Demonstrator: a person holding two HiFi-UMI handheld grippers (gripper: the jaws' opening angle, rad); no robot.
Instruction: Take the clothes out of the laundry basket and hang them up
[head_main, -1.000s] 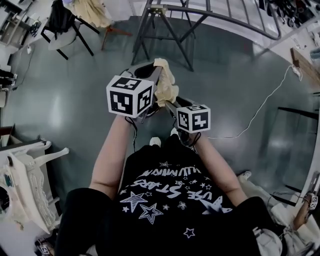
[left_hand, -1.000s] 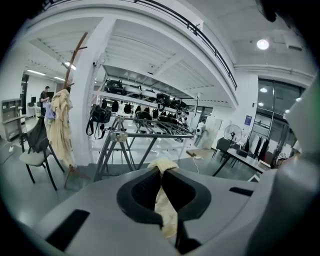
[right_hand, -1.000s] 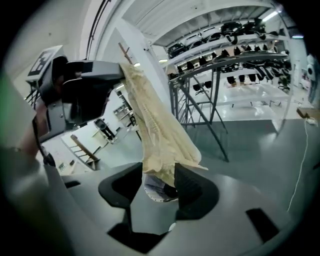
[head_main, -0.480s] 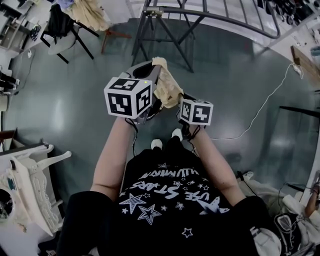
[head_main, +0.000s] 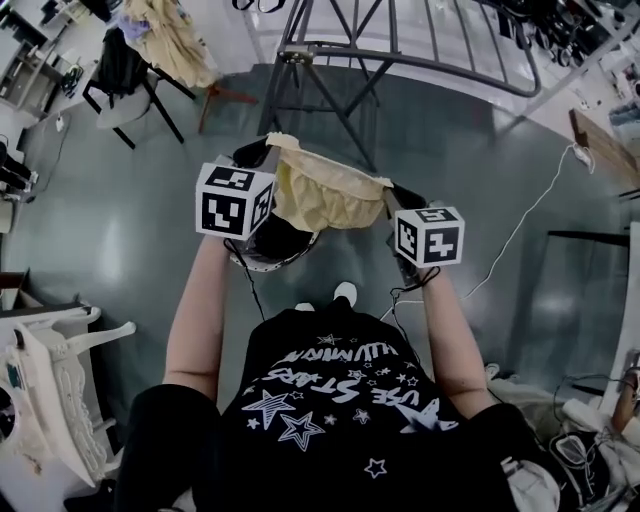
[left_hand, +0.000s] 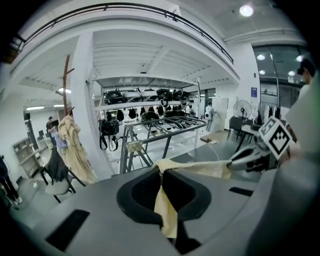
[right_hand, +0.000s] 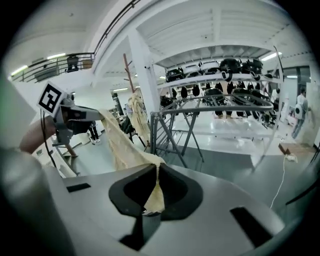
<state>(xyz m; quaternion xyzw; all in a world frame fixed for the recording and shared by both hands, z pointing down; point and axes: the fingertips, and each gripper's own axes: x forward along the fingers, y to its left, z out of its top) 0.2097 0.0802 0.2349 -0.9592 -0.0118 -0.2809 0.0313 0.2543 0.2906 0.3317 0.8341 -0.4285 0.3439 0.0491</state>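
A pale yellow garment (head_main: 330, 195) is stretched out between my two grippers in front of my chest. My left gripper (head_main: 268, 143) is shut on its left corner, and the cloth hangs down through the jaws (left_hand: 165, 215). My right gripper (head_main: 393, 188) has just been closing and now pinches the right corner, with the cloth (right_hand: 120, 145) between its pads. The left gripper view shows the right gripper (left_hand: 240, 161) at the far end of the taut edge. In the right gripper view, the left gripper (right_hand: 80, 114) holds the other end. The laundry basket is in no view.
A grey metal drying rack (head_main: 400, 50) stands just ahead on the green floor. At the far left are a chair (head_main: 130, 70) and a stand draped with yellowish clothes (head_main: 170, 35). A white cable (head_main: 530, 210) trails on the right and a white plastic frame (head_main: 60, 370) lies at my left.
The garment was bunched between the grippers held close together; now both hands have spread apart and risen, and the cloth is pulled out wide. The right gripper has taken hold of its corner.
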